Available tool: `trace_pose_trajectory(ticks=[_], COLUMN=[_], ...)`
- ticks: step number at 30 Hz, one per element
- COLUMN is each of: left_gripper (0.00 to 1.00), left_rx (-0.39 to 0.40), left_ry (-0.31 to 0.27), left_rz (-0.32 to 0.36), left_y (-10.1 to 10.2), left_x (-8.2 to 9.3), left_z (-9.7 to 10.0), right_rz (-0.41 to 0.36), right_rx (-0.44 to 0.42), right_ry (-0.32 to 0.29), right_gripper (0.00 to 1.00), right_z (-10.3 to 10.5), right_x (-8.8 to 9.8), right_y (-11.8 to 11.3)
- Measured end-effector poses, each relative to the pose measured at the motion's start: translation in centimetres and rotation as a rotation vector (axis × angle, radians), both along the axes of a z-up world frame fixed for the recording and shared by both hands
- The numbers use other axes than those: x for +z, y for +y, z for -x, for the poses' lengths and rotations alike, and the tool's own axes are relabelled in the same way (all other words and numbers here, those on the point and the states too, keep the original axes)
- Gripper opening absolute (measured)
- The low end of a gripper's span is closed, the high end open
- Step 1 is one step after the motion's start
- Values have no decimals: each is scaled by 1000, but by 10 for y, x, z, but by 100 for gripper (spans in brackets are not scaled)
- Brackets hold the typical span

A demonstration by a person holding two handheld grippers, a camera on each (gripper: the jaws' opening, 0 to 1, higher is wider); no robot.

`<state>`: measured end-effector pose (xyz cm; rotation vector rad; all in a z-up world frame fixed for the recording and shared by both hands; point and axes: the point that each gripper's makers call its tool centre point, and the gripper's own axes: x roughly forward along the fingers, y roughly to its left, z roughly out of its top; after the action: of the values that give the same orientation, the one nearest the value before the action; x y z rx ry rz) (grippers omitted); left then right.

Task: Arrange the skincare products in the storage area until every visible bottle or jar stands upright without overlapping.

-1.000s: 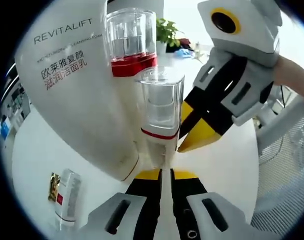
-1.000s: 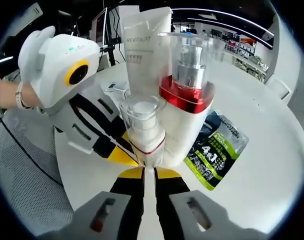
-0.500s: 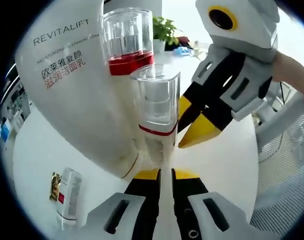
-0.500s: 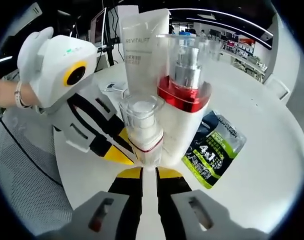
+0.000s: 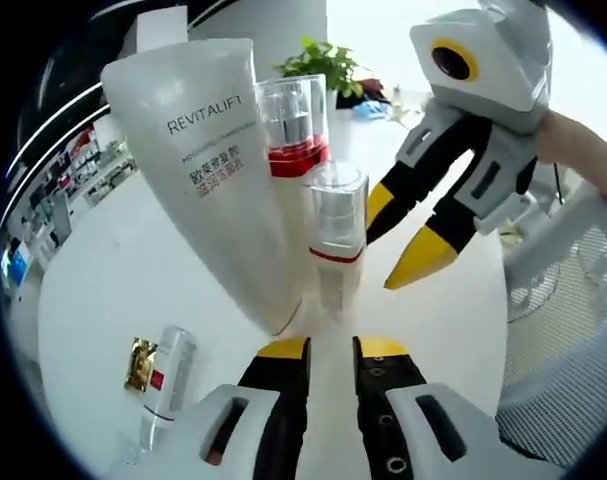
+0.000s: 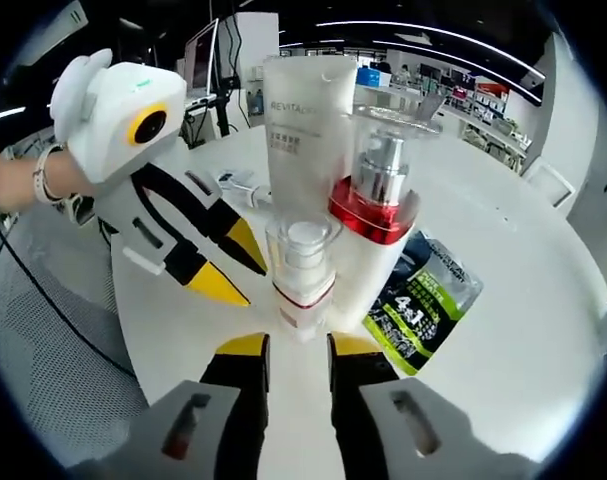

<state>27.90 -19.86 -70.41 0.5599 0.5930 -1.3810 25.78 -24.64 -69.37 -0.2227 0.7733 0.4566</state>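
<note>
Small clear-capped white pump bottle stands upright on white bench, touching tall white Revitalift tube. Left gripper and right gripper both parted, holding nothing.

white round table, potted green plant, mesh chair, distant office shelves

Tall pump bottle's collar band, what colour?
Red, on the tall pump bottle; clearest in the right gripper view.

White tube reads "REVITALIFT" (Chinese lines beneath, too blurred); green sachet apparently "4in1".
</note>
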Motion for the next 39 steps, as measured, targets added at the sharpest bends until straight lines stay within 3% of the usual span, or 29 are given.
trace_pose_trajectory(ticks=[8, 13, 15, 19, 23, 39], left_gripper=[21, 25, 24, 34, 38, 57], left_rx=[6, 16, 29, 51, 50, 100], left_ry=[3, -26, -11, -15, 32, -46], left_rz=[6, 4, 15, 46, 85, 100], left_y=[14, 25, 29, 36, 43, 80], left_x=[8, 15, 19, 30, 43, 82], left_z=[4, 1, 0, -2, 4, -6], right_rz=[1, 5, 3, 4, 9, 40], right_rx=[-19, -30, -35, -45, -55, -90], right_ry=[-24, -38, -41, -49, -62, -113], right_gripper=[36, 41, 43, 49, 54, 75], right_z=[3, 7, 9, 13, 15, 21], right_x=[12, 21, 25, 33, 42, 72], right_y=[5, 7, 7, 9, 10, 10])
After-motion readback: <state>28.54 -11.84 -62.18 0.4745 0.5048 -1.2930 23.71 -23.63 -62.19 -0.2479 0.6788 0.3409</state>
